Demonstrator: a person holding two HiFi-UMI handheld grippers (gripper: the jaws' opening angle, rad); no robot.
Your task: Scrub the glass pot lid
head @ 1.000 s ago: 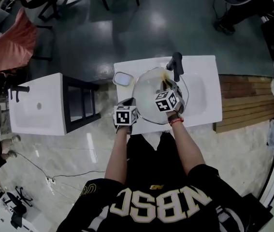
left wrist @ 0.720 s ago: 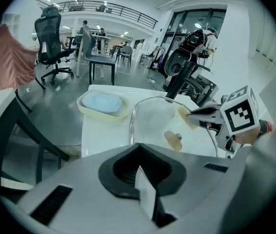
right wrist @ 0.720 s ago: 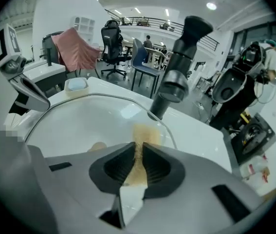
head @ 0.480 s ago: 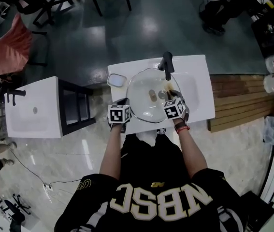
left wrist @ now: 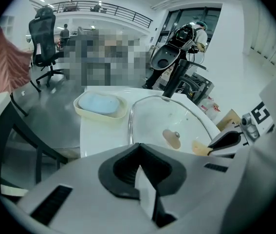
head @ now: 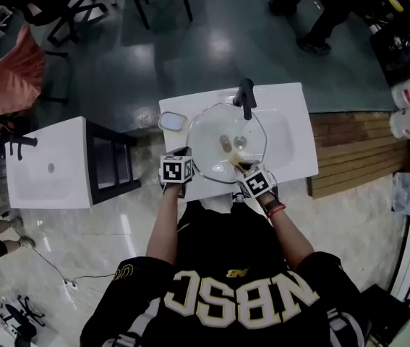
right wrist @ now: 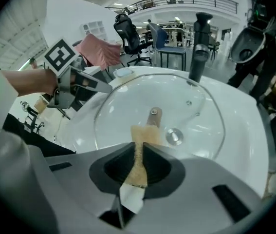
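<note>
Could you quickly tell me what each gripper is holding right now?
Left gripper: shut on the lid, at its rim.
Right gripper: shut on the sponge.

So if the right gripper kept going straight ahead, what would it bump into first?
The sponge clamped in the right gripper would meet the glass lid first, just short of its wooden knob. It may already be touching the glass; depth is hard to judge.

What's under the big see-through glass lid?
The white sink basin and its round metal drain show through the clear glass pot lid. The brown knob and tan sponge hide bits.
</note>
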